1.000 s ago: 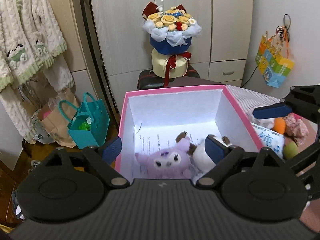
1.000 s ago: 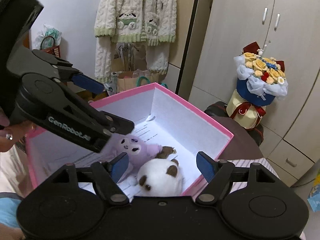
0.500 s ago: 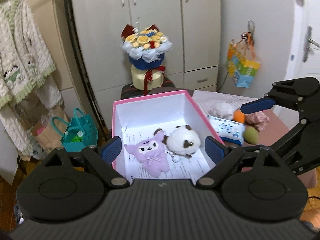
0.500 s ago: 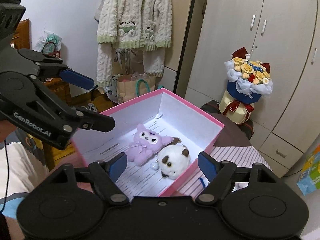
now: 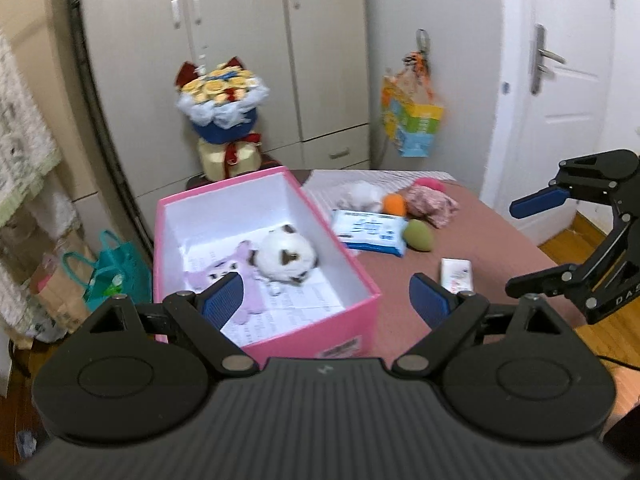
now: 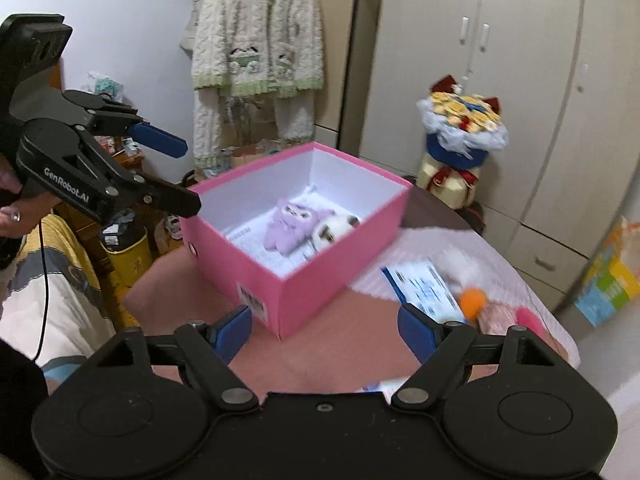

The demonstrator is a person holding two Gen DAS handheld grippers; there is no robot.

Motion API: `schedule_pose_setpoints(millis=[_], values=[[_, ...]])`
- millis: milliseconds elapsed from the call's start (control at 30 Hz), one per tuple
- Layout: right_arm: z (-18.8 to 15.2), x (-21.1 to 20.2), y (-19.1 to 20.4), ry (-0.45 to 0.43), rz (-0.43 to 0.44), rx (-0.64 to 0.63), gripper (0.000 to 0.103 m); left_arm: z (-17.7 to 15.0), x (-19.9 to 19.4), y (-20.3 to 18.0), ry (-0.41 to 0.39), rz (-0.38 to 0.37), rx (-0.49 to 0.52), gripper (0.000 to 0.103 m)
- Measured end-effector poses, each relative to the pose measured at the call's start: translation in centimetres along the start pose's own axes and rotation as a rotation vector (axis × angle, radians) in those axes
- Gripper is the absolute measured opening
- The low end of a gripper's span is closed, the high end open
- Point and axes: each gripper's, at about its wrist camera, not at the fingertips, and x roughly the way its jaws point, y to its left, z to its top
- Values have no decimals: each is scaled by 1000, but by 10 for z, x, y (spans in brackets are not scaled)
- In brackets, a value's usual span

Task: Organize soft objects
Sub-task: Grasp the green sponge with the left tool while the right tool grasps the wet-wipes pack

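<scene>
Left wrist view, box: a pink box [image 5: 362,294] is sitting open on the brown bedcover [image 5: 492,240], with a purple plush [image 5: 240,276] and a white-and-brown plush [image 5: 286,258] lying side by side on printed paper inside it.
Loose soft things: a white fluffy toy [image 5: 362,194], an orange ball [image 5: 394,204], a pink floral bundle [image 5: 430,202] and a green egg shape [image 5: 419,235] are lying in a cluster on the cover beyond the box, around a blue-and-white wipes pack [image 5: 370,232]; a small white packet [image 5: 456,274] is lying nearer, apart from them.
Room: a flower bouquet [image 5: 222,120] is standing behind the box before pale wardrobe doors [image 5: 240,40]; a colourful bag [image 5: 412,124] is hanging on the wall, a white door [image 5: 568,92] is standing to the right, and a teal bag [image 5: 116,276] is sitting on the floor at left.
Left gripper [image 5: 327,300]: it is hovering over the box's near corner, angled downward, jaws standing wide with nothing gripped.
Right wrist view, right gripper [image 6: 326,330]: it is hovering over bare cover beside the box, jaws opening, nothing between them.
Hand [image 6: 12,208]: it is gripping the left tool's handle at the frame's left edge.
Writing: "GenRobot.AI" is showing on the left gripper's side; a label on the box is too blurred to read.
Wall: a cream knitted cardigan [image 6: 256,40] is hanging behind.
</scene>
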Motion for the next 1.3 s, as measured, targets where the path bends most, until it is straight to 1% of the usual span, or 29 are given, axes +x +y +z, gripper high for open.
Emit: schedule_pose_setpoints(millis=[133, 233, 367, 467, 567, 633, 700, 800, 867, 1033, 1100, 1167, 1200, 1233, 1300], values=[[-25, -8, -10, 22, -2, 35, 85, 0, 11, -26, -1, -44, 40, 90], [-41, -6, -18, 41, -7, 44, 85, 1, 27, -43, 15, -82, 41, 89], [-56, 4, -26, 65, 8, 48, 86, 2, 50, -68, 46, -113, 62, 88], [-65, 17, -28, 92, -7, 70, 88, 5, 66, -84, 50, -126, 58, 88], [-75, 33, -25, 113, -27, 26, 88, 7, 84, -95, 57, -147, 33, 88], [-82, 42, -29, 111, -23, 7, 88, 8, 98, -100, 62, -167, 16, 87], [-87, 53, -36, 104, -21, 11, 88, 8, 110, -105, 46, -190, 6, 87], [-97, 66, -48, 66, -51, -1, 88, 5, 125, -116, 13, -164, 29, 87], [-104, 72, -53, 42, -57, -22, 88, 5, 136, -122, 6, -166, 34, 87], [-116, 91, -72, 13, -37, -35, 89, 6, 166, -127, -21, -175, -22, 87], [-118, 97, -77, 8, -32, -39, 91, 7, 181, -127, -25, -174, -45, 82], [-117, 99, -80, -6, 2, -50, 93, 9, 198, -127, -23, -179, -65, 76], [-117, 101, -81, -14, 13, -59, 94, 9, 207, -127, -25, -181, -62, 71], [-117, 103, -82, -20, 22, -69, 94, 9, 214, -127, -18, -172, -63, 67], [-116, 108, -84, -21, 33, -79, 96, 10, 230, -126, 1, -161, -87, 64]])
